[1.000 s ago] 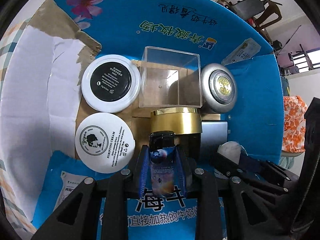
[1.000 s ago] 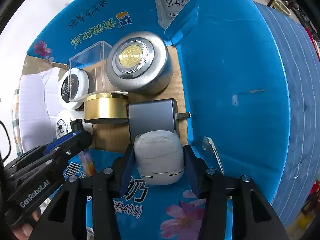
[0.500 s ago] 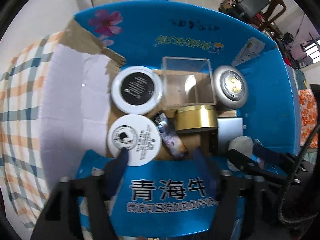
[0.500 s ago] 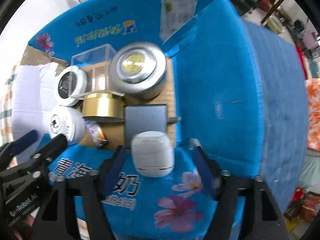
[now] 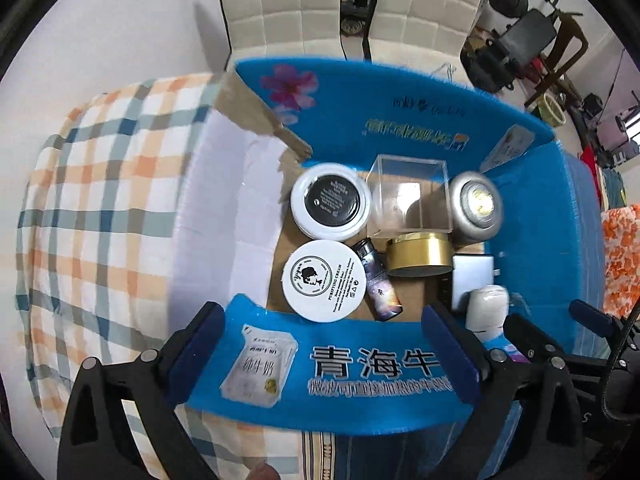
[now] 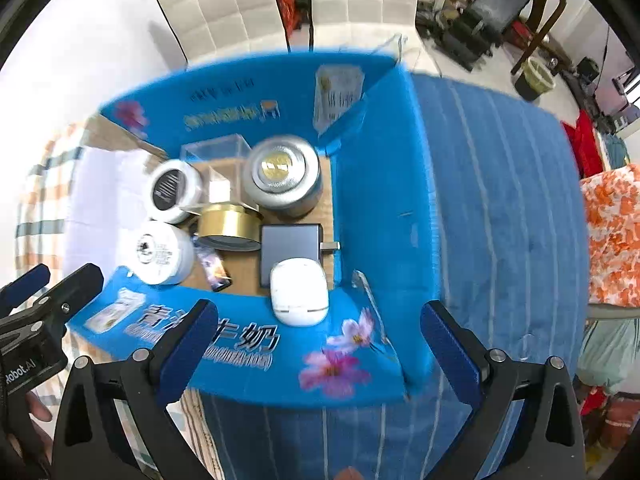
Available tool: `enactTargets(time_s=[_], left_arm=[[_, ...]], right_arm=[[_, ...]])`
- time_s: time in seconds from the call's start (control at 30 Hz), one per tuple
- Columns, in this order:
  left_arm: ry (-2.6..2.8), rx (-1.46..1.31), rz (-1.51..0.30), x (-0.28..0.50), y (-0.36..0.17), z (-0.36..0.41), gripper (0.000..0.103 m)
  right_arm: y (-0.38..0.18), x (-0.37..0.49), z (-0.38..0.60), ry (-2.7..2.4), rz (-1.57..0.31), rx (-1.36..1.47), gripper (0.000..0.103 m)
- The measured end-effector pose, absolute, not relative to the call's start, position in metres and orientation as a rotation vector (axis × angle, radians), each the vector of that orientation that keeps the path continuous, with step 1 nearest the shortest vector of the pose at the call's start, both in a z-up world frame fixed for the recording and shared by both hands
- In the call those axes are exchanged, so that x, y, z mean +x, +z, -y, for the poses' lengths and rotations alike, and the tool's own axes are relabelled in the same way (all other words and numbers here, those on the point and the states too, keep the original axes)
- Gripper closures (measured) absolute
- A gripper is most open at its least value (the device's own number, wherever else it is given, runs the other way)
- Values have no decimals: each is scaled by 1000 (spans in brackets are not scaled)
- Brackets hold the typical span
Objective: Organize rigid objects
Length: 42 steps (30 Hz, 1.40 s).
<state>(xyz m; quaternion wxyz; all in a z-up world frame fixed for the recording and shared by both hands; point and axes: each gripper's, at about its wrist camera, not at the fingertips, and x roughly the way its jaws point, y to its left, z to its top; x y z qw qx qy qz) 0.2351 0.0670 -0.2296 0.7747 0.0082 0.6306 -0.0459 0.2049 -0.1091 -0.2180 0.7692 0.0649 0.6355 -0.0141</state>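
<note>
A blue cardboard box (image 5: 408, 120) (image 6: 376, 208) holds several rigid objects: two white cream jars (image 5: 324, 280) (image 5: 330, 200), a clear plastic cube (image 5: 410, 196), a silver round tin (image 5: 476, 204) (image 6: 282, 176), a gold tin (image 5: 418, 254) (image 6: 228, 226), a grey charger (image 5: 472, 276) (image 6: 290, 248), a lighter (image 5: 380, 280) (image 6: 212, 266) lying flat, and a white earbud case (image 6: 298, 292) (image 5: 486, 306). My left gripper (image 5: 324, 340) is open and empty above the box's near flap. My right gripper (image 6: 316, 338) is open and empty above the near flap too.
The box sits on a bed with a checked sheet (image 5: 100, 208) at left and a blue striped cover (image 6: 500, 220) at right. White padded chairs (image 5: 320, 4) stand behind. An orange patterned cloth (image 6: 616, 236) lies at far right.
Both grippers have opened and pulled back up out of the box. The left let go of the lighter, which lies flat inside. The right let go of the earbud case.
</note>
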Motion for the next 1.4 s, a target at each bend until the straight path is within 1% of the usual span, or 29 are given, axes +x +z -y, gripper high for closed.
enactTargets(time_s=[0.43, 0.53, 0.63, 0.93, 1.4], left_arm=[[-92, 40, -1168, 166, -109, -62, 2], [-95, 18, -1129, 148, -82, -63, 2], [-102, 17, -1110, 134, -65, -65, 2], [-92, 16, -1069, 104, -31, -61, 2], [-72, 37, -1029, 106, -24, -57, 2]], right_arm=[[-78, 117, 123, 10, -1171, 159, 0], [-50, 97, 125, 18, -1132, 149, 0], [-31, 83, 127, 38, -1123, 145, 0], [-5, 67, 137, 21, -1095, 129, 0], [-1, 84, 145, -33, -1050, 112, 0]])
